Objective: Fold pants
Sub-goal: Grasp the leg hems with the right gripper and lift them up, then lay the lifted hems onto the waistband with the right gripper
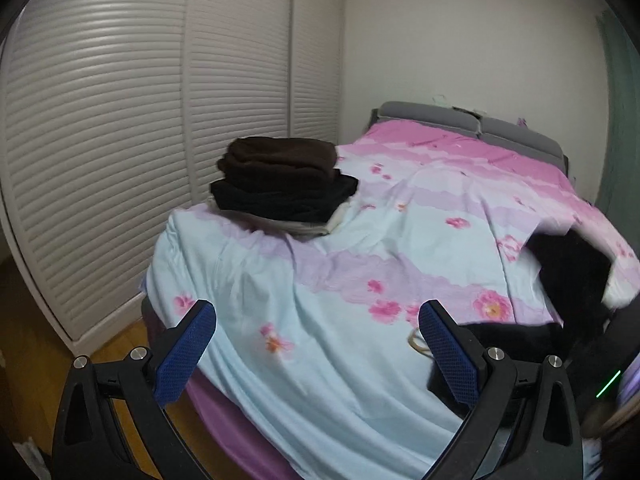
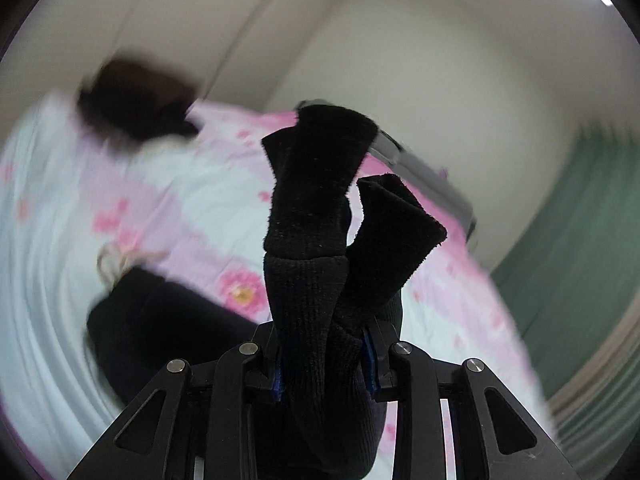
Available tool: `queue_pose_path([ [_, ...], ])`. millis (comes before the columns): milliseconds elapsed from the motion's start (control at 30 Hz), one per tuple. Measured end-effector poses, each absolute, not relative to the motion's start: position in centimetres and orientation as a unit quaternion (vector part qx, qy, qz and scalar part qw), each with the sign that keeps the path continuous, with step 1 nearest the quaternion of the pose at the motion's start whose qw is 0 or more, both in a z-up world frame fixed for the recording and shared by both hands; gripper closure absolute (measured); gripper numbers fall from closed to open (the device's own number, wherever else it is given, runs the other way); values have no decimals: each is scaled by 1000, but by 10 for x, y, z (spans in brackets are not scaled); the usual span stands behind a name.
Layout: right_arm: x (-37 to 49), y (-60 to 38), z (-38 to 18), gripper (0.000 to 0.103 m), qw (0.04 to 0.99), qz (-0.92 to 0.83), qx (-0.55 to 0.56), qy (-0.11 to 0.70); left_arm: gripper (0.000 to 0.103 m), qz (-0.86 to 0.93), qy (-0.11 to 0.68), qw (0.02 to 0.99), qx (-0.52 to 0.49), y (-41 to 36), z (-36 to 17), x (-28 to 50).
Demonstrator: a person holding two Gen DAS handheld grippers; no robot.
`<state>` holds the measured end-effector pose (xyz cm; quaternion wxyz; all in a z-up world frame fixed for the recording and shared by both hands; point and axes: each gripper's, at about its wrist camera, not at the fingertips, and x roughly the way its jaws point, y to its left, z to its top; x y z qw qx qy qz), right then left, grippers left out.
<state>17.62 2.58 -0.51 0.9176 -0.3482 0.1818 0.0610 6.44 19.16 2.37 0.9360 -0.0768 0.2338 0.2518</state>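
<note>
Black pants lie at the right edge of the bed in the left wrist view, partly lifted and blurred. My left gripper is open and empty above the near corner of the bed, left of the pants. My right gripper is shut on the black pants; two ribbed leg cuffs stick up between its fingers above the bed. The rest of the pants trails down onto the bedspread at the lower left.
A floral pink and pale blue bedspread covers the bed. A stack of folded dark clothes sits at its far left edge. White louvred wardrobe doors stand to the left. A grey headboard is at the back.
</note>
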Motion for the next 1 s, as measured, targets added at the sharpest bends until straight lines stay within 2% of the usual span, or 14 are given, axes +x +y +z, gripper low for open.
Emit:
queue_pose_path([
  [167,160,92,-77,73,844,61,-509,159,0,267,230,933,-70,211,21,59],
  [433,147,122,-133,72,786,72,-594,158,0,258,247,931,-74,217,9,62],
  [600,132,130,-154,70,761,64,-633,124,0,245,253,934,-63,206,10,65],
  [700,129,121,-143,62,776,63,-616,123,0,243,248,936,-62,203,15,62],
  [767,129,119,-134,53,784,68,-606,121,0,242,245,937,-62,203,19,62],
  [833,123,114,-121,35,793,74,-595,112,0,242,241,938,-62,202,23,61],
  [867,118,111,-114,29,797,79,-589,104,0,242,240,938,-61,201,24,61],
  [1000,95,101,-88,29,816,103,-562,89,0,238,238,940,-62,196,29,62],
])
